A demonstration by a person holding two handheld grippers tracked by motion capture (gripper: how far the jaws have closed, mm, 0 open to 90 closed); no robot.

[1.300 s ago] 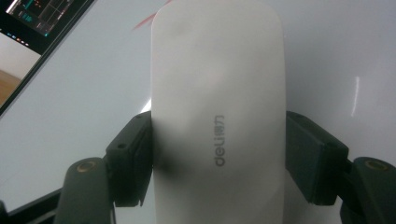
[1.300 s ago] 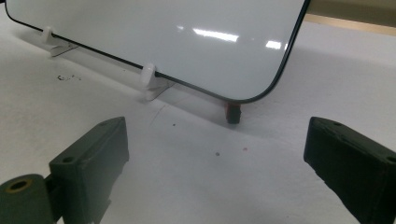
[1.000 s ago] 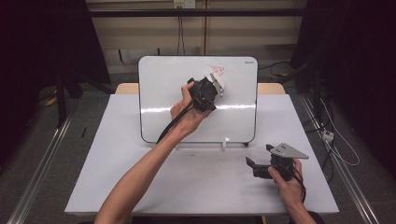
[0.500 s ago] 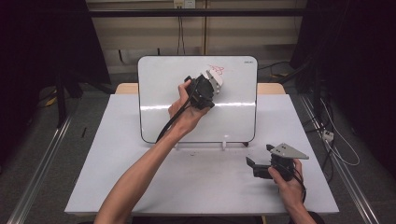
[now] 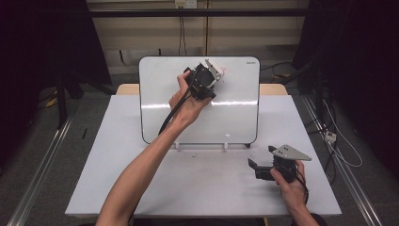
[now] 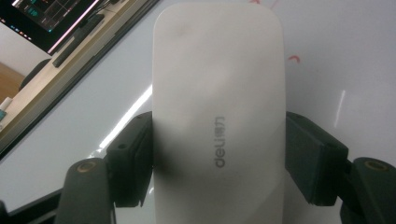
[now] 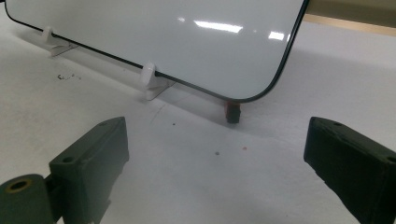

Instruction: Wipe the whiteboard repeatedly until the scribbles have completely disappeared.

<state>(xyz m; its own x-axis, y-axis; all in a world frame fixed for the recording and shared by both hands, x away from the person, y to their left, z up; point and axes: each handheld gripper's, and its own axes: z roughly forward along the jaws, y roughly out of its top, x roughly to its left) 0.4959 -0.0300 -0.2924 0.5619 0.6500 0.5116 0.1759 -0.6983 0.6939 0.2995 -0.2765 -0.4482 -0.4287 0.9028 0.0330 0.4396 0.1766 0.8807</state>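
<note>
left claw [image 5: 212, 75]: has gone up the whiteboard [image 5: 235, 122] toward its top edge, and now sits just left of the red marks [image 5: 222, 71] near the top right corner.
eraser [image 6: 219, 116]: carried up with the claw, pads pressed on both its sides.
left forearm [image 5: 150, 160]: stretched farther over the counter [image 5: 94, 179] toward the far edge.
</note>
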